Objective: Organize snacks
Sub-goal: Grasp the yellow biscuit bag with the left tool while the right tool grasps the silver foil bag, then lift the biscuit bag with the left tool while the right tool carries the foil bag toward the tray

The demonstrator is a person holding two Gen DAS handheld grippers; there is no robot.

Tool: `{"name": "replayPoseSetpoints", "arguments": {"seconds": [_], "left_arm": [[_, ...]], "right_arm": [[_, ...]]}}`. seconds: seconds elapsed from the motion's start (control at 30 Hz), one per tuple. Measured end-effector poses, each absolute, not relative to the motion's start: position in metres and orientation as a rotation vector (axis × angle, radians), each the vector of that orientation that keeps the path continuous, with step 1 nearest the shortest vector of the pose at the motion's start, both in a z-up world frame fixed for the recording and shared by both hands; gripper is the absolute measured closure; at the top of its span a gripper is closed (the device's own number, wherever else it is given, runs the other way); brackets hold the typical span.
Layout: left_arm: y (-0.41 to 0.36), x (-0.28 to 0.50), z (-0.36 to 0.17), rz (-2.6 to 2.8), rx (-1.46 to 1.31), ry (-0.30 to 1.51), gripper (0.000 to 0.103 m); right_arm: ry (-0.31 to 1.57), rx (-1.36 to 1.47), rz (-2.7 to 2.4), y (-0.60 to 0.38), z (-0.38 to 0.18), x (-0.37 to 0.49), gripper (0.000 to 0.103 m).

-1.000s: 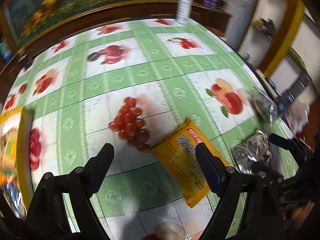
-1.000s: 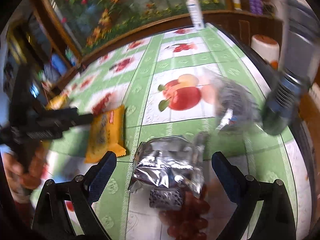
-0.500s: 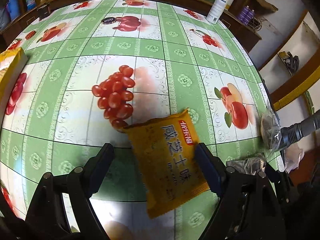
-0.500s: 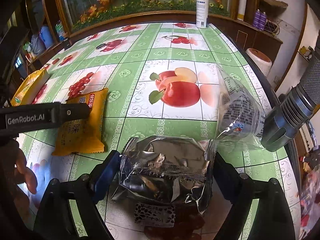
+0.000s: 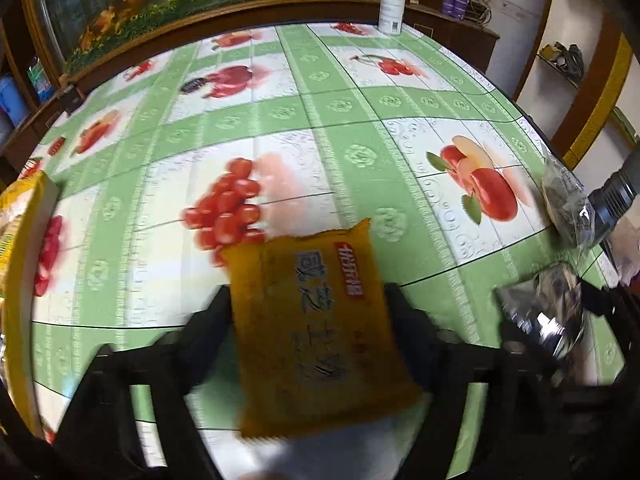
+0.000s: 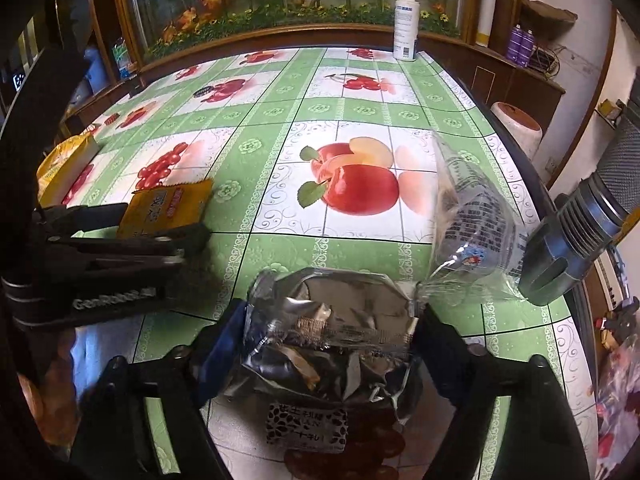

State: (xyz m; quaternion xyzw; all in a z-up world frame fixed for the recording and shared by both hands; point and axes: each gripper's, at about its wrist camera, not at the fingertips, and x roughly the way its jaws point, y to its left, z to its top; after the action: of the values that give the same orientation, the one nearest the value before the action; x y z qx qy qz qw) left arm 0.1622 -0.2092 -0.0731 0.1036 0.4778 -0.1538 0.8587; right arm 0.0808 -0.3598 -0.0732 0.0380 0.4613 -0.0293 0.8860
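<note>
**Both grippers closing on a packet each — grasp step**

Left gripper (image 5: 308, 320): jaws closing around the orange snack packet (image 5: 320, 328), which lies flat on the counter (image 5: 360, 120) toward its near edge, just under the printed grape cluster. Fingers sit at the packet's two long sides; view is motion-blurred, so I can't confirm the pads are pressing yet. Reads as not yet gripped.

Right gripper (image 6: 332, 332): jaws closing on the silver foil snack bag (image 6: 332, 340), near edge of the counter, right of the orange packet. Pads are at the crumpled sides of the bag and look to be touching it; no clear squeeze yet.

Other items: clear plastic snack bag (image 6: 476, 220) at the right edge, leaning against a grey metal cylinder (image 6: 568, 240); yellow box (image 6: 68, 164) at the left edge; white spray bottle (image 6: 406, 24) at the far edge.

Step in hand, by my read: simultaneous pick of two snacks. Next move needs the closing finished until both packets are firmly pinched, then a straight lift. Foil bag is slippery and puffy, so grip may slide. Likely destination is the yellow box side, but that's a guess.
</note>
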Motion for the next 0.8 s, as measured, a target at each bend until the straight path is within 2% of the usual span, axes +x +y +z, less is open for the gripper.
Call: {"name": "replayPoseSetpoints", "arguments": {"seconds": [0.37,0.57,0.8], "left_arm": [[-0.123,0.128,-0.046,-0.18,0.188,0.896,0.034],[-0.092,0.11,-0.016,-0.054,0.202,0.777,0.034],[-0.051,0.097,0.004,-0.002,0.142,0.72,0.034]], "right_arm": [[0.849,0.108,-0.019,-0.335,-0.033,0.056,0.029],[0.795,-0.01,-0.003,-0.288,-0.004,0.051,0.03],[0.754,-0.122,0.021,-0.236,0.019,0.051,0.03]]}}
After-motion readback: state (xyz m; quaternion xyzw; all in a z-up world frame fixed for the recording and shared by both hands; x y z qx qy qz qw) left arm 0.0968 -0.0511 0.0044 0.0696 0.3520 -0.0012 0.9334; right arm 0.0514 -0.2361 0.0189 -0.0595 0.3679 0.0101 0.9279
